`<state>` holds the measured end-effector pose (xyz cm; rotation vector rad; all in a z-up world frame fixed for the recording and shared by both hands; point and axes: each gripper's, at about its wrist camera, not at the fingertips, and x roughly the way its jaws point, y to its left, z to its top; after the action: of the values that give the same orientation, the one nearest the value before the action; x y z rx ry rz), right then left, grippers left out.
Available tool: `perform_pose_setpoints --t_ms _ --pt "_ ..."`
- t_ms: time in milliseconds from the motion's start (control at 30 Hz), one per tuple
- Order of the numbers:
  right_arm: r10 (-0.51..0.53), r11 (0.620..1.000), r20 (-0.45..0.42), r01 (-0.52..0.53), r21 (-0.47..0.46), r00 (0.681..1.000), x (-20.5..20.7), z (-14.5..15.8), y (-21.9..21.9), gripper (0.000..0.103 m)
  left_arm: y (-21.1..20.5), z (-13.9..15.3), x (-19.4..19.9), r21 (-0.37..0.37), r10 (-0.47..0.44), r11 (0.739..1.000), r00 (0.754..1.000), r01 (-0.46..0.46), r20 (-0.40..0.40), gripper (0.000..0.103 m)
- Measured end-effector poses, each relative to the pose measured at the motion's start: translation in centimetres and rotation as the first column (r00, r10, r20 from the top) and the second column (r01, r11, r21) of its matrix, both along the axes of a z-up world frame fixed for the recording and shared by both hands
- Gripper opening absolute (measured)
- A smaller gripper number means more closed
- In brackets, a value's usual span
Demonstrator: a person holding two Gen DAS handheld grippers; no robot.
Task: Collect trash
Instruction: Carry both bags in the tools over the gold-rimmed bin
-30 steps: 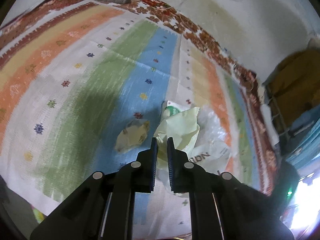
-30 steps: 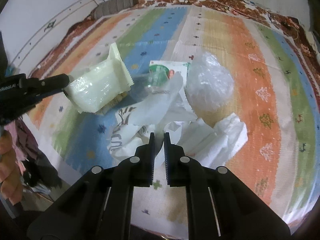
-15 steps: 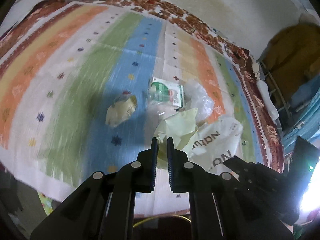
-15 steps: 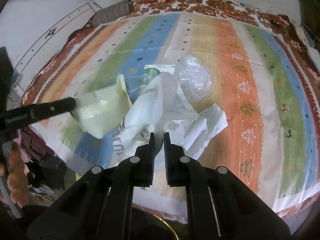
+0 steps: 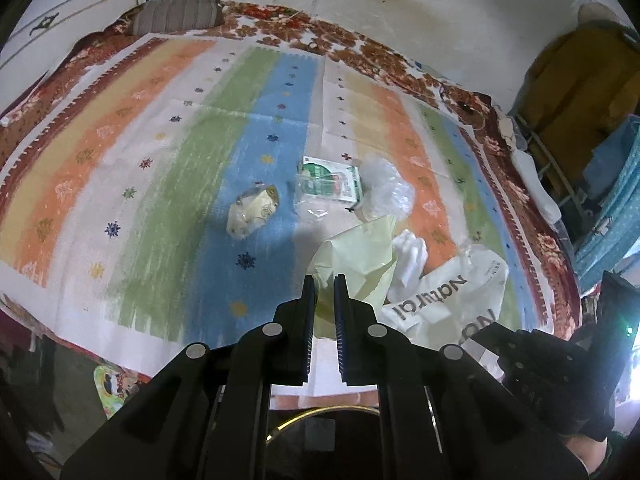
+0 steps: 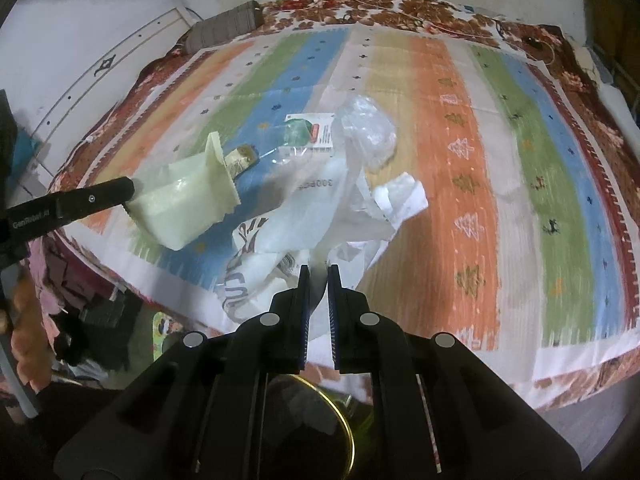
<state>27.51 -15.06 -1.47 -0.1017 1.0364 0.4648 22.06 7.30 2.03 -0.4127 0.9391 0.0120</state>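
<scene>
My left gripper (image 5: pixel 324 280) is shut on a pale yellow-green plastic bag (image 5: pixel 356 256) and holds it lifted above the bed's front edge; the bag also shows in the right wrist view (image 6: pixel 184 204). My right gripper (image 6: pixel 318 270) is shut on a white printed carrier bag (image 6: pixel 280 236), also seen in the left wrist view (image 5: pixel 448 304). On the striped bedspread (image 5: pixel 160 184) lie a crumpled yellowish wrapper (image 5: pixel 252 210), a green and white packet (image 5: pixel 332 180), clear plastic (image 5: pixel 386 188) and white paper (image 6: pixel 400 200).
A round bin with a gold rim (image 6: pixel 340 432) sits on the floor below the grippers, also visible in the left wrist view (image 5: pixel 320 424). A striped pillow (image 5: pixel 176 18) lies at the bed's far edge. Clutter and clothes (image 6: pixel 88 308) lie on the floor to the left.
Both grippers have pulled back from the bed towards its front edge, each carrying its bag. The bin's rim has come into view below them.
</scene>
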Motion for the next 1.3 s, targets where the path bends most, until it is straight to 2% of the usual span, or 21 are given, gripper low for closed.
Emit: perform_pose_setpoints --t_ms 200,333,567,800,967,1133,1300 --pt "-0.019 1.000 0.033 0.018 0.018 0.999 -2.6 1.2 -1.2 0.007 -0.9 1.3 -2.9 -0.016 0.009 1.000 0.998 -0.008 0.055 0.009" --pt "-0.017 0.999 0.061 0.015 0.031 0.998 -4.3 1.9 -1.5 0.007 -1.6 1.3 -4.4 -0.001 0.009 1.000 0.998 -0.009 0.070 0.009" --pt "-0.003 0.999 0.094 -0.001 0.047 0.996 -7.2 2.7 -1.9 0.007 -2.1 1.7 -6.9 -0.026 0.012 1.000 0.995 -0.010 0.101 0.009" --pt "0.019 0.999 0.103 -0.024 0.044 0.995 -10.1 2.4 -2.3 0.007 -2.8 1.9 -9.0 -0.031 -0.007 0.999 0.992 0.011 0.122 0.009" --pt "0.040 0.998 0.111 -0.045 0.048 0.993 -12.1 2.2 -2.5 0.007 -4.2 1.9 -11.2 0.010 -0.028 1.000 0.990 0.027 0.138 0.009" --pt "0.051 0.998 0.114 -0.054 0.023 0.992 -13.9 1.6 -2.4 0.007 -4.7 1.3 -13.4 -0.007 -0.034 0.999 0.991 0.035 0.132 0.009" --pt "0.067 0.998 0.091 -0.067 -0.009 0.994 -15.3 0.3 -2.1 0.007 -5.6 0.5 -15.0 0.011 -0.057 0.998 0.992 0.056 0.114 0.009"
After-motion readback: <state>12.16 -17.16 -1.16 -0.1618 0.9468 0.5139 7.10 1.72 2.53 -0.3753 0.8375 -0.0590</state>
